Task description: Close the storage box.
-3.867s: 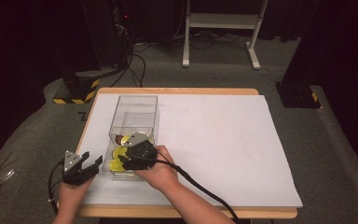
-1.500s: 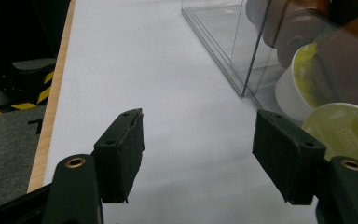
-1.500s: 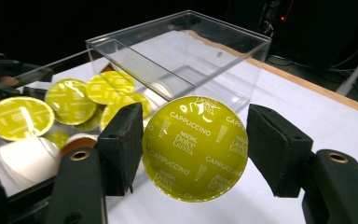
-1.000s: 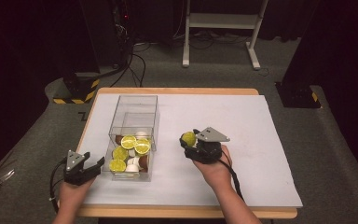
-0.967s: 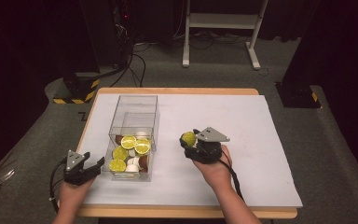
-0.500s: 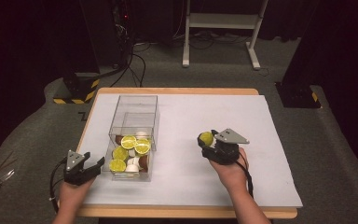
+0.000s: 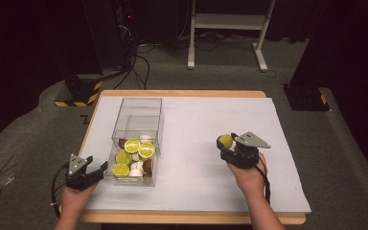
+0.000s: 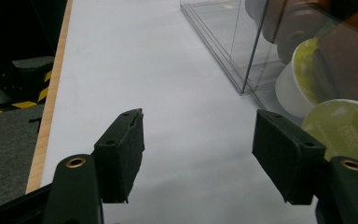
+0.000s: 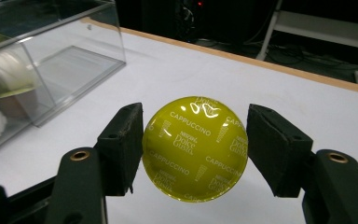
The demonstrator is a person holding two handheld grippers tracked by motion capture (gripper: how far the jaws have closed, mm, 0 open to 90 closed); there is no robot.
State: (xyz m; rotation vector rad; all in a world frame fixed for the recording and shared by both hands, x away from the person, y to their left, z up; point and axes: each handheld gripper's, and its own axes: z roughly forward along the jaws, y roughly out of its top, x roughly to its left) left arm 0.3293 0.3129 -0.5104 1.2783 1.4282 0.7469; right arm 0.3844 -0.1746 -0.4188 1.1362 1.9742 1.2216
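A clear plastic box stands on the left half of the white table, holding several coffee capsules with yellow-green, white and brown faces. My right gripper is over the table's right-middle, shut on a yellow-green cappuccino capsule whose foil face looks at the camera. The same capsule shows at the gripper's tip in the high view. My left gripper rests by the box's near left corner, open, with bare table between its pads. Capsules show through the box wall at its right.
The table's wooden edge runs along the front. Beyond the table lie a dark floor, cables and a white metal stand. A black-and-yellow striped base sits off the back left corner.
My right gripper has carried the yellow-green capsule to the right, away from the box. The left gripper has stayed where it was.
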